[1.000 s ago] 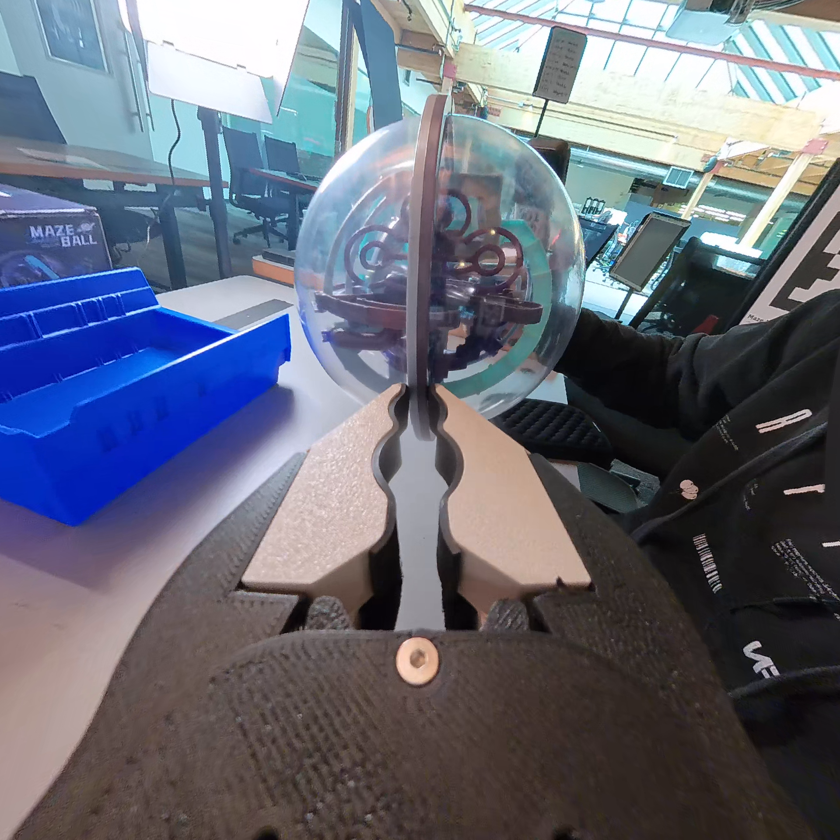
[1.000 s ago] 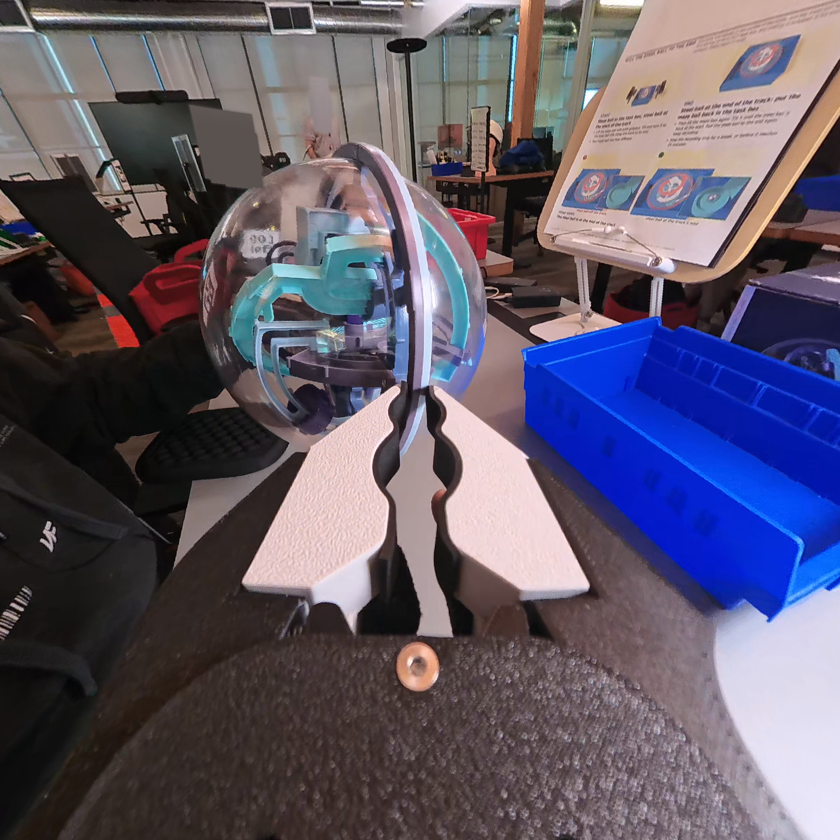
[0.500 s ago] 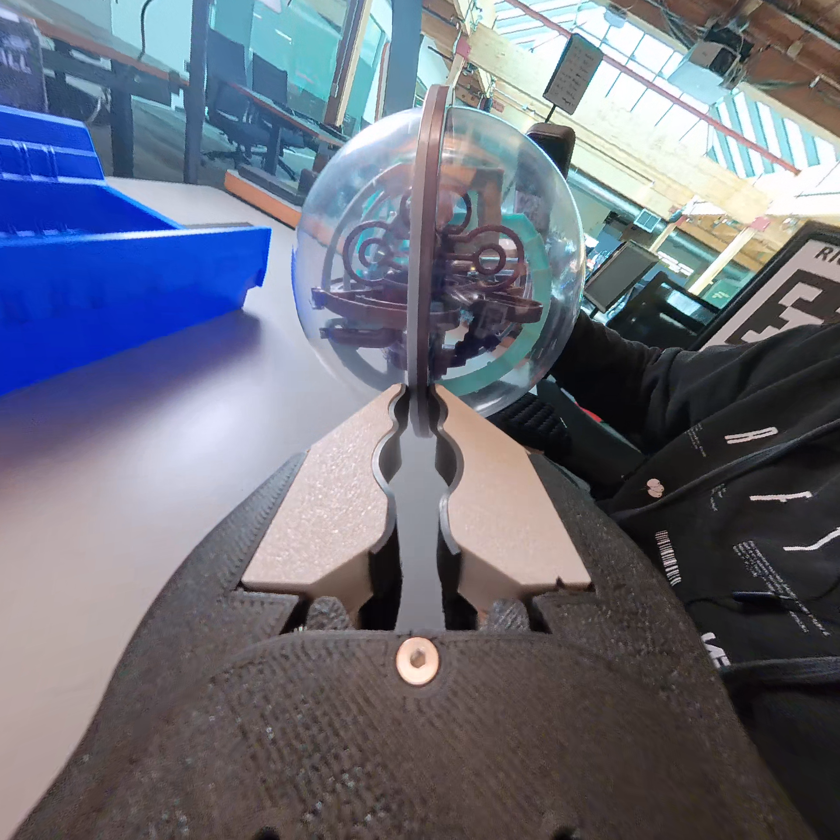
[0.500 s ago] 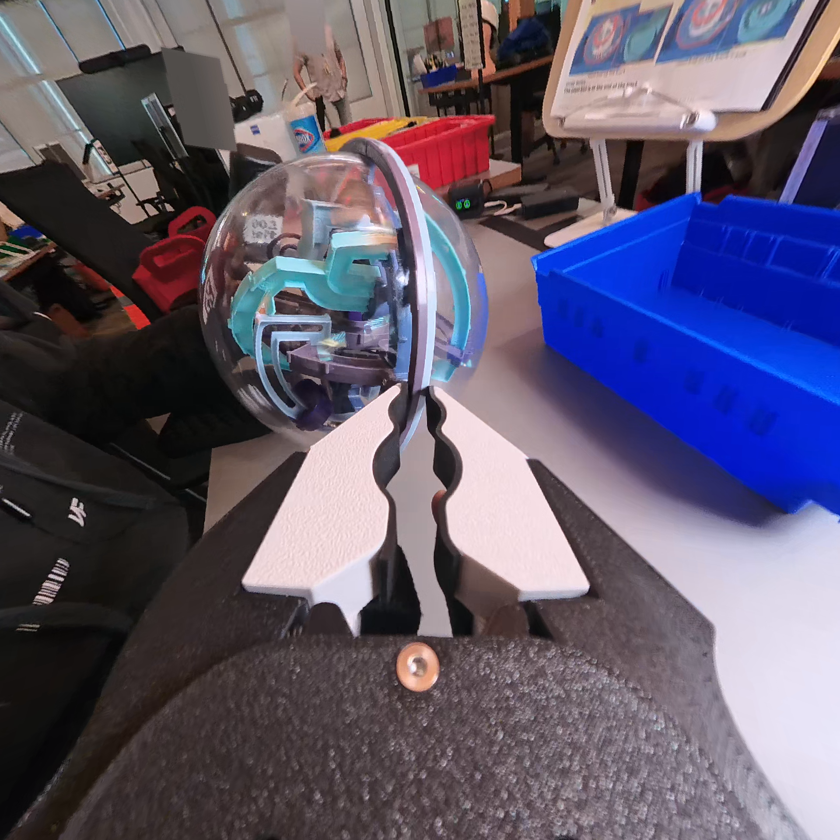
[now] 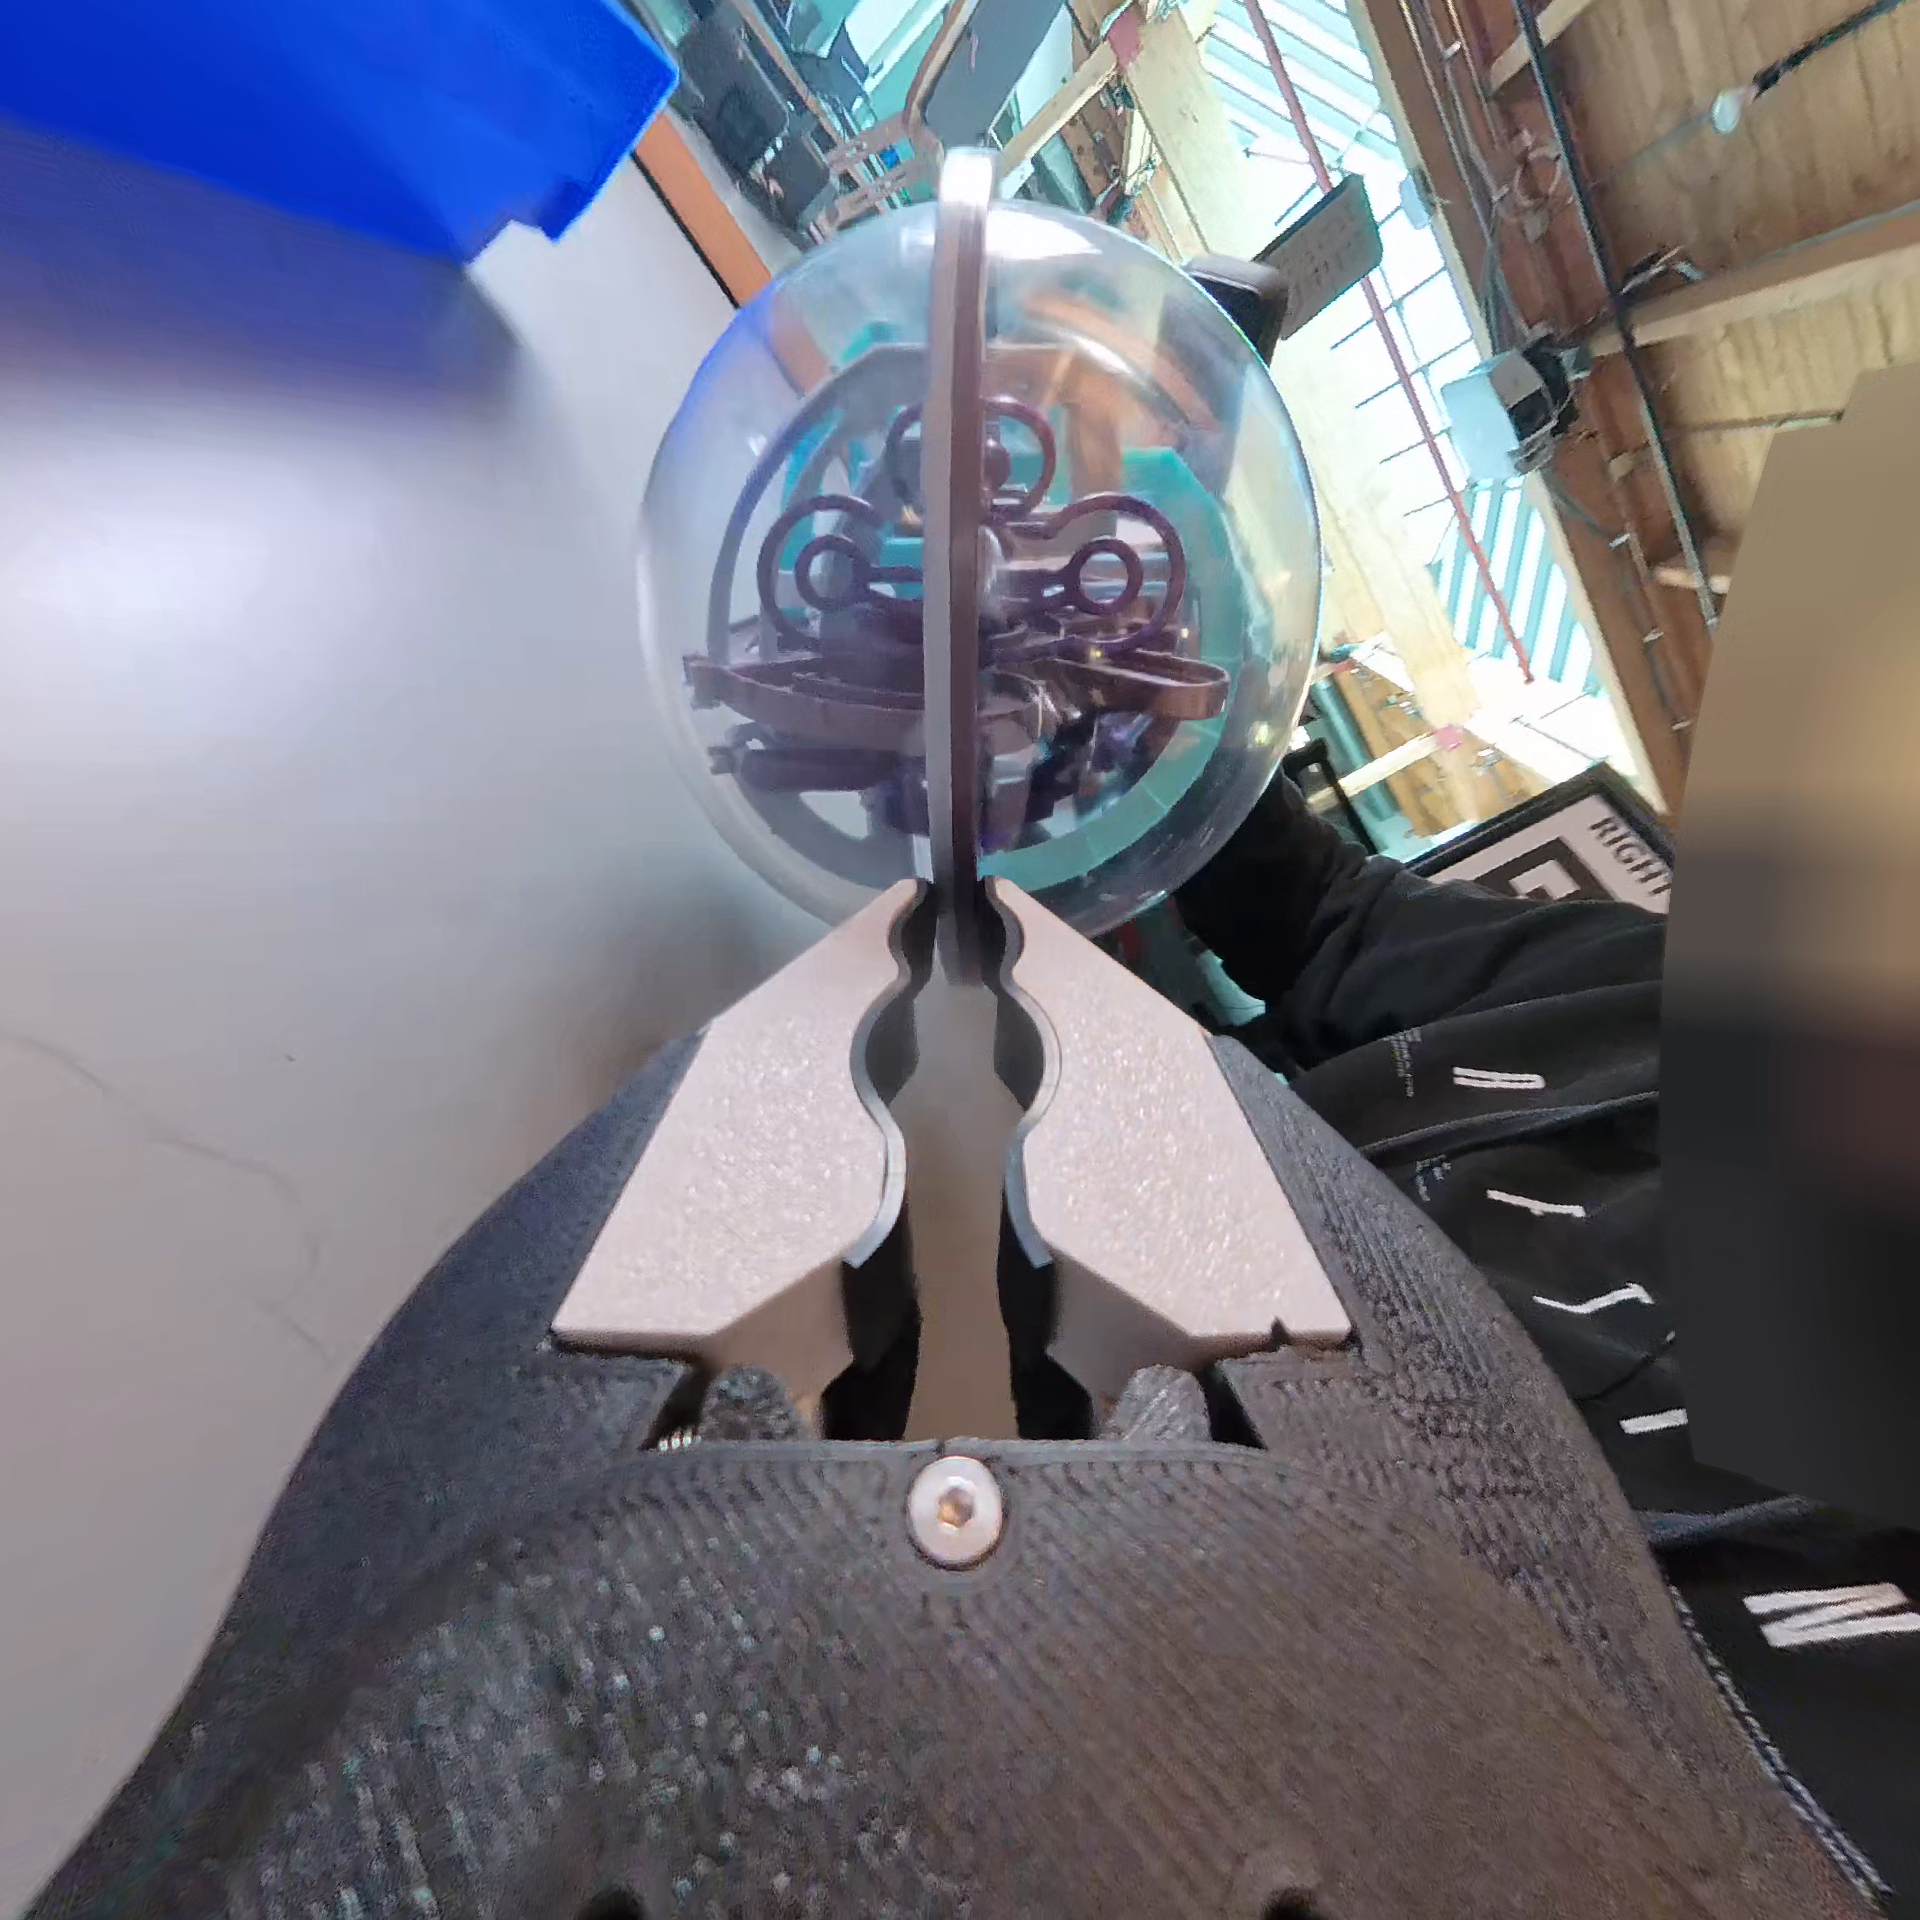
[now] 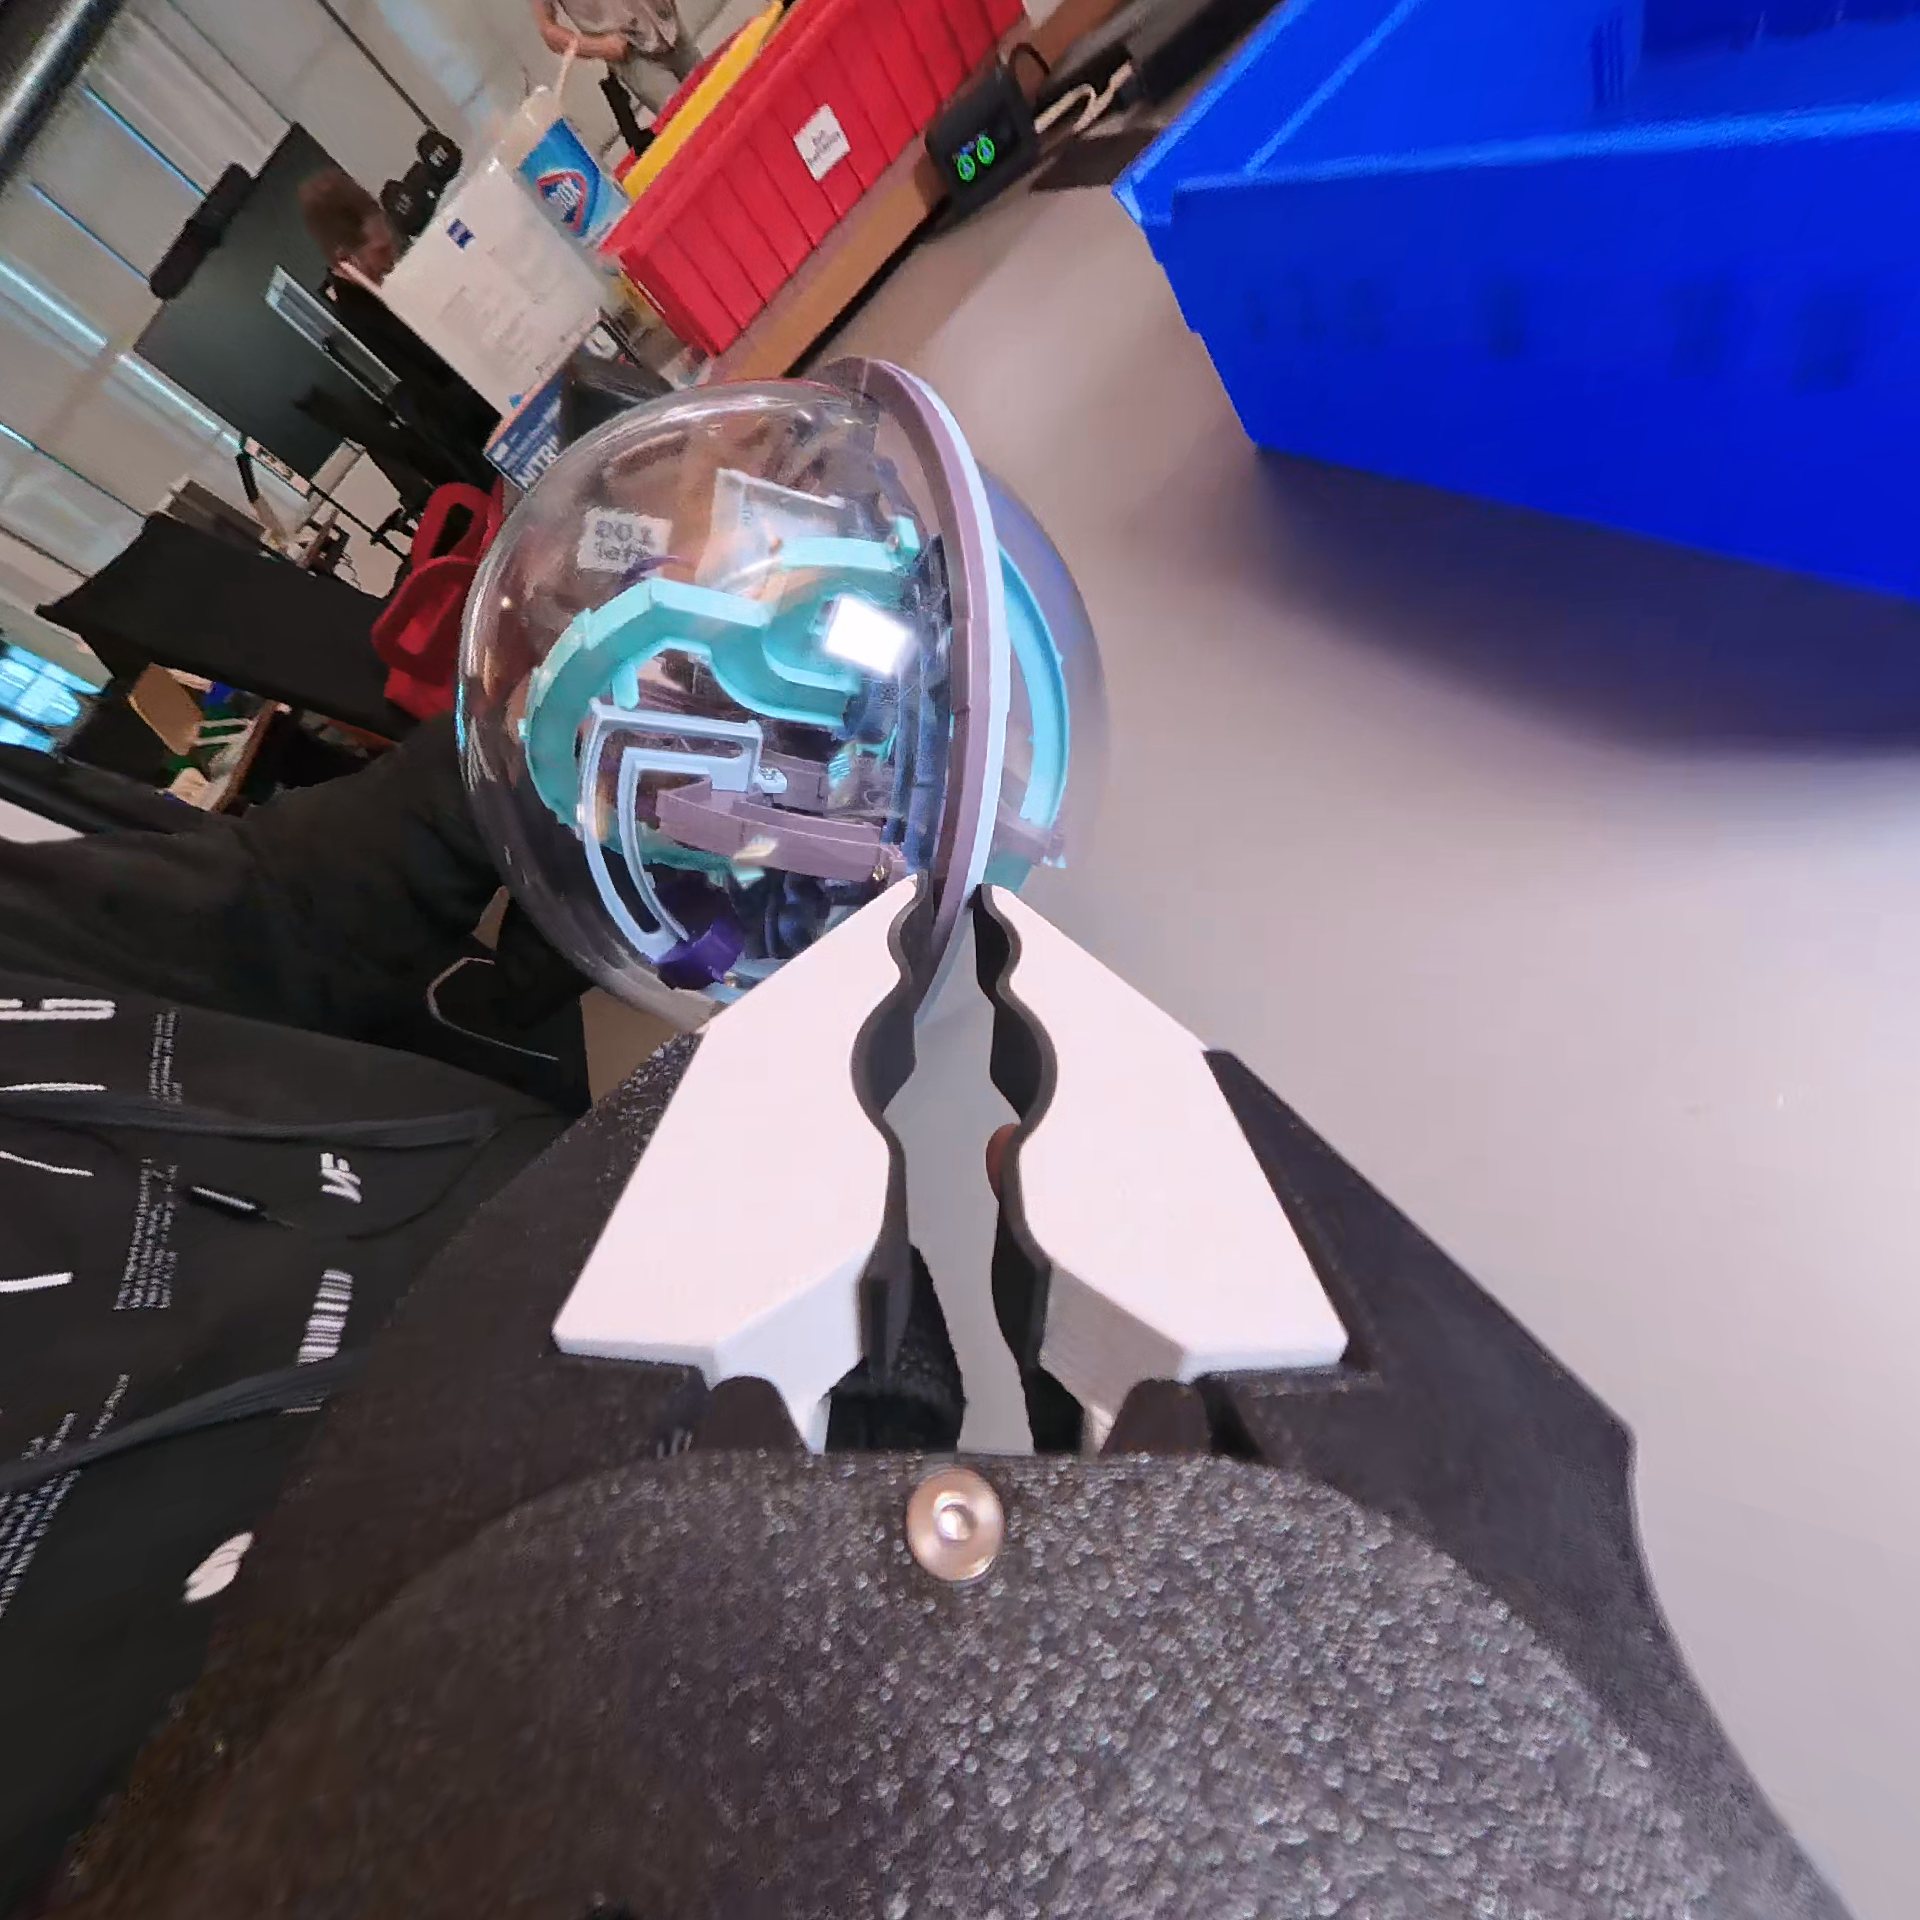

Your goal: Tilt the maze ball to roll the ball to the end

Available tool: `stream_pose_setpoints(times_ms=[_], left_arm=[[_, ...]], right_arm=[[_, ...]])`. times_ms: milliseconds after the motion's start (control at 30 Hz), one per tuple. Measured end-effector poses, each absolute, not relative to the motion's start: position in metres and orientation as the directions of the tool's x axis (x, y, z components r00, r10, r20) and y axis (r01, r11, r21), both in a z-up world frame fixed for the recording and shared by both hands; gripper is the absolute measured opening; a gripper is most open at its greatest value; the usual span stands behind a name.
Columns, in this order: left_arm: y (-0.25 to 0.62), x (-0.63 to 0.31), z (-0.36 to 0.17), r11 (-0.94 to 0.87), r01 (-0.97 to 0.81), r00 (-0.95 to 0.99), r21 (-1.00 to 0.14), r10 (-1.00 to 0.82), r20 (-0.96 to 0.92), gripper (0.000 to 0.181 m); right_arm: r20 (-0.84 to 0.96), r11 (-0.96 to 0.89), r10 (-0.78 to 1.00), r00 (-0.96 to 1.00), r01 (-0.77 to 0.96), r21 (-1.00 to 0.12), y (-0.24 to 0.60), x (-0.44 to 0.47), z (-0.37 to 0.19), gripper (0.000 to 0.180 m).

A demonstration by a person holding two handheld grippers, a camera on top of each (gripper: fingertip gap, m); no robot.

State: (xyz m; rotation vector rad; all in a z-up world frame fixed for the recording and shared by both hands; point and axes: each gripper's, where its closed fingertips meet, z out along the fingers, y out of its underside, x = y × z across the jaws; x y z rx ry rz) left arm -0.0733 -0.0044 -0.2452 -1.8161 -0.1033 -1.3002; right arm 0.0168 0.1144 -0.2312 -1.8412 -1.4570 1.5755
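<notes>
The maze ball is a clear sphere with purple and teal tracks inside and a flat grey-purple rim around its middle. My left gripper is shut on that rim from one side and holds the ball above the grey table. In the right wrist view the maze ball shows its teal and grey tracks. My right gripper is shut on the rim from the opposite side. The small ball inside does not show clearly in either view.
A blue plastic bin sits on the grey table; it also shows in the right wrist view. A person's black sleeve lies behind the ball. Red bins stand farther back.
Both grippers have rolled the maze ball, still held by its rim: the background has tilted steeply, and the table and blue bin have swung up toward the top of both views.
</notes>
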Motion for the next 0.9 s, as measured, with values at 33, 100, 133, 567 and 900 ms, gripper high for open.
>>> stream_pose_setpoints(times_ms=[33, 100, 133, 567, 900], left_arm=[[-0.005, -0.071, -0.247, -0.631, 0.526, 0.425, -0.57, -0.385, 0.819, 0.007], [-0.005, -0.066, -0.25, -0.662, 0.542, 0.38, -0.518, -0.356, 0.854, 0.007], [-0.006, -0.065, -0.251, -0.677, 0.551, 0.356, -0.487, -0.338, 0.871, 0.006], [-0.01, -0.06, -0.261, -0.751, 0.609, 0.17, -0.256, -0.192, 0.967, 0.006], [-0.009, -0.065, -0.271, -0.675, 0.408, 0.466, -0.614, -0.425, 0.776, 0.016]], right_arm=[[-0.571, -0.451, 0.814, -0.109, 0.502, -0.738, 0.115, 0.017, -0.234, 0.005], [-0.623, -0.492, 0.778, -0.076, 0.543, -0.681, 0.116, 0.019, -0.242, 0.005], [-0.65, -0.513, 0.757, -0.06, 0.561, -0.65, 0.116, 0.021, -0.246, 0.005], [-0.772, -0.577, 0.633, 0.059, 0.701, -0.42, 0.1, 0.039, -0.259, 0.005], [-0.605, -0.461, 0.773, -0.19, 0.485, -0.743, 0.102, 0.03, -0.254, 0.008]])
